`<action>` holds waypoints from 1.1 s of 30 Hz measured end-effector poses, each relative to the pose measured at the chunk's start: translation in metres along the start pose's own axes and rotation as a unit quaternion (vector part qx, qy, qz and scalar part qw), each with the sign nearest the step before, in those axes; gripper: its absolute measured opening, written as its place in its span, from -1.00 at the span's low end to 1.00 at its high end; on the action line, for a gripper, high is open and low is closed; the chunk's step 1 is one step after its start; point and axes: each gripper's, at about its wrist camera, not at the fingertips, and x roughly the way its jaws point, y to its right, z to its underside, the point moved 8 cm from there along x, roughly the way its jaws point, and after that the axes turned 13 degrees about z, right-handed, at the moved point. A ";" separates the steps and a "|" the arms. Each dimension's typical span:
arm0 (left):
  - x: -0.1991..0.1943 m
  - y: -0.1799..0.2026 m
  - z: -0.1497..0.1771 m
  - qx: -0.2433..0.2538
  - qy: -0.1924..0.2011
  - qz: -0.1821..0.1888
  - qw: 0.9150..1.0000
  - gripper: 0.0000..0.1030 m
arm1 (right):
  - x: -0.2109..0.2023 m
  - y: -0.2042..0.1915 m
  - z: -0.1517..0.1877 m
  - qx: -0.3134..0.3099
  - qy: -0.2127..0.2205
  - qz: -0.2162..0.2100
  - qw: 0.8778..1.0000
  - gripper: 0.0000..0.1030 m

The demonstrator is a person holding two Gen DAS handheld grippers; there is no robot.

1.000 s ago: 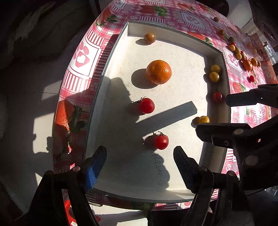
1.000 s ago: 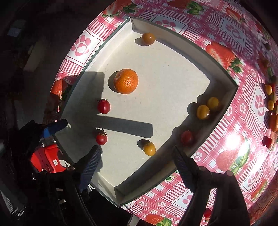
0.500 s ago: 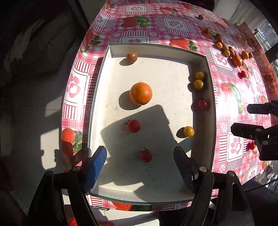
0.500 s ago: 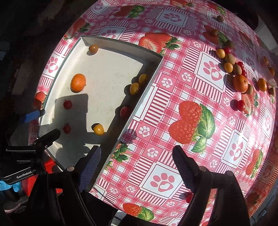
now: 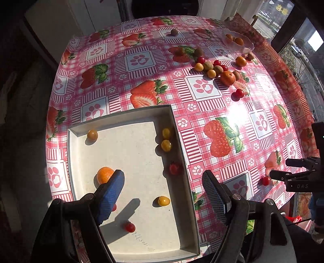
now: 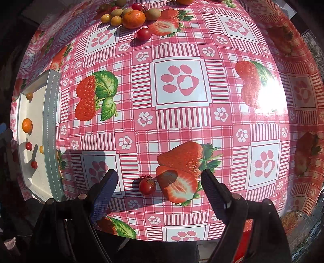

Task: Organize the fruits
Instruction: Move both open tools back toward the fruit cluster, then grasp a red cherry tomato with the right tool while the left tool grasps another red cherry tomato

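Note:
A white tray lies at the lower left of the left wrist view. It holds a mandarin, yellow cherry tomatoes and red cherry tomatoes. My left gripper hangs open and empty above the tray's right side. More fruit sits in a loose pile far across the tablecloth. My right gripper points down, open. A lone red cherry tomato lies on the cloth between its fingers, untouched. That gripper and tomato also show at the right edge of the left wrist view.
A glass bowl with oranges stands at the far right by a window. One kiwi lies alone at the back. The table's near edge runs just below both grippers. In the right wrist view the tray sits at the far left and the fruit pile at the top.
The right gripper swept from over the tray across the tablecloth to the lone red tomato, rolling as it went. The left gripper rose and rolled; the tray now sits lower left in its view.

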 end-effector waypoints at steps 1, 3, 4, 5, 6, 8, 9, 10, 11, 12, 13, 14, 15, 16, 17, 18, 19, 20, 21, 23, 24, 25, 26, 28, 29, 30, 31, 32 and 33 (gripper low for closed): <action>0.003 0.008 -0.004 0.006 -0.001 0.005 1.000 0.55 | 0.004 0.008 0.005 0.010 -0.005 0.000 1.000 0.69; 0.012 0.026 -0.011 0.015 -0.009 0.018 1.000 0.55 | 0.010 0.018 0.012 0.019 -0.009 -0.001 1.000 0.69; 0.017 0.033 -0.013 0.019 -0.013 0.022 0.999 0.55 | 0.011 0.022 0.016 0.019 -0.009 -0.001 1.000 0.69; 0.023 0.040 -0.017 0.024 -0.016 0.025 0.999 0.55 | 0.011 0.027 0.020 0.017 -0.007 -0.001 1.000 0.69; 0.028 0.049 -0.020 0.031 -0.018 0.024 0.999 0.55 | 0.011 0.028 0.023 0.014 -0.005 -0.001 1.000 0.69; 0.038 0.061 -0.027 0.042 -0.022 0.022 0.999 0.55 | 0.011 0.027 0.030 0.006 0.004 -0.002 1.000 0.69; 0.044 0.068 -0.031 0.046 -0.025 0.024 0.998 0.55 | 0.011 0.023 0.040 0.003 0.006 -0.005 1.000 0.69; 0.048 0.073 -0.034 0.050 -0.028 0.025 0.998 0.55 | 0.012 0.023 0.042 0.000 0.008 -0.007 1.000 0.69; 0.053 0.078 -0.036 0.053 -0.030 0.025 0.998 0.55 | 0.013 0.021 0.041 -0.003 0.011 -0.006 1.000 0.69; 0.058 0.081 -0.039 0.055 -0.033 0.025 0.998 0.55 | 0.013 0.022 0.044 -0.008 0.014 -0.005 1.000 0.69; 0.062 0.084 -0.042 0.057 -0.034 0.023 0.998 0.55 | 0.013 0.018 0.045 -0.014 0.018 -0.004 1.000 0.69; 0.067 0.087 -0.045 0.057 -0.035 0.022 0.998 0.55 | 0.013 0.012 0.048 -0.023 0.024 -0.004 0.999 0.69; 0.071 0.089 -0.048 0.056 -0.036 0.022 0.998 0.55 | 0.013 0.010 0.048 -0.034 0.033 -0.004 0.999 0.69; 0.075 0.090 -0.051 0.054 -0.036 0.022 0.998 0.55 | 0.012 0.004 0.048 -0.047 0.041 -0.003 0.998 0.68; 0.079 0.091 -0.054 0.051 -0.036 0.021 0.998 0.55 | 0.011 -0.013 0.048 -0.060 0.049 -0.001 0.997 0.68; 0.084 0.092 -0.058 0.047 -0.036 0.021 0.998 0.55 | 0.010 -0.022 0.047 -0.072 0.057 0.000 0.996 0.68; 0.088 0.093 -0.062 0.044 -0.036 0.022 0.998 0.55 | 0.010 -0.030 0.047 -0.084 0.063 0.001 0.994 0.67; 0.092 0.095 -0.067 0.041 -0.035 0.022 0.998 0.55 | 0.011 -0.037 0.047 -0.096 0.067 0.002 0.993 0.60; 0.097 0.096 -0.072 0.039 -0.032 0.022 0.998 0.55 | 0.011 -0.044 0.047 -0.106 0.071 0.006 0.992 0.52; 0.104 0.101 -0.083 0.038 -0.029 0.023 0.999 0.55 | 0.013 -0.052 0.048 -0.116 0.075 0.012 0.990 0.38; 0.109 0.104 -0.089 0.040 -0.027 0.022 0.999 0.55 | 0.017 -0.058 0.049 -0.116 0.075 0.012 0.990 0.31; 0.112 0.106 -0.095 0.042 -0.025 0.022 0.999 0.55 | 0.019 -0.060 0.049 -0.117 0.074 0.010 0.990 0.29; 0.116 0.109 -0.101 0.044 -0.022 0.023 0.999 0.55 | 0.018 -0.066 0.050 -0.119 0.075 0.010 0.990 0.26; 0.123 0.116 -0.113 0.052 -0.018 0.025 0.998 0.55 | 0.020 -0.069 0.052 -0.130 0.084 0.019 0.988 0.25; 0.127 0.119 -0.117 0.055 -0.017 0.026 0.998 0.55 | 0.020 -0.072 0.053 -0.137 0.090 0.024 0.986 0.22; 0.132 0.122 -0.122 0.057 -0.017 0.026 0.998 0.55 | 0.019 -0.075 0.054 -0.144 0.094 0.028 0.985 0.17; 0.136 0.124 -0.126 0.058 -0.018 0.027 0.998 0.55 | 0.019 -0.078 0.056 -0.150 0.098 0.031 0.983 0.15; 0.141 0.126 -0.130 0.057 -0.019 0.027 0.998 0.55 | 0.019 -0.080 0.057 -0.154 0.102 0.034 0.982 0.10; 0.145 0.129 -0.133 0.055 -0.021 0.028 0.998 0.55 | 0.023 -0.084 0.059 -0.157 0.105 0.037 0.981 0.04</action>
